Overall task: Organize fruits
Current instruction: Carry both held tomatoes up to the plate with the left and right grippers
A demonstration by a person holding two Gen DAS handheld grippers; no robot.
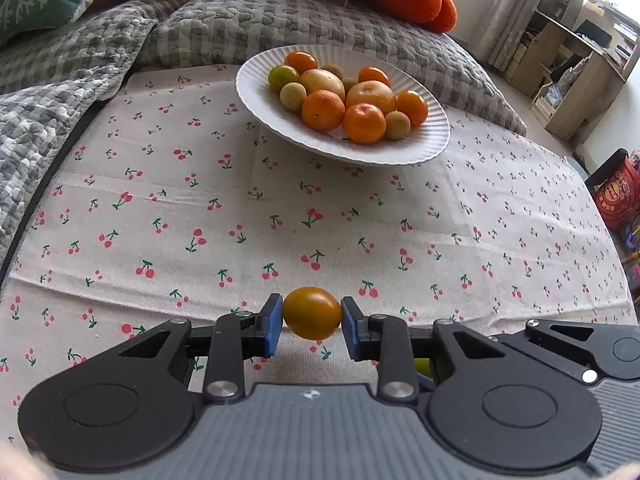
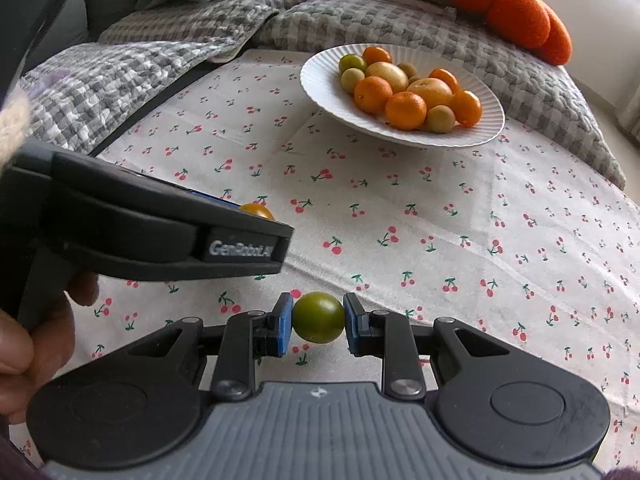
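Currently left gripper [image 1: 312,326] jaws clamped yellow tomato [image 1: 312,313]; right gripper [image 2: 318,330] jaws clamped green tomato [image 2: 319,317]; left housing read "GenRobot.AI" [image 2: 240,249].

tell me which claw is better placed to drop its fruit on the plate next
Probably right: the right claw holding the green fruit has an open path to the plate; the left claw seems farther.

Left gripper [image 1: 312,322] held level and low, blue pads [image 1: 273,326] pinched against both sides of a small yellow-orange tomato [image 1: 312,313]. Right gripper [image 2: 318,326] just beside it, same pose, pads clamped on a green tomato [image 2: 318,317]. Left unit's black body crossed the right wrist view at left, person's hand [image 2: 36,340] wrapped around its handle below.
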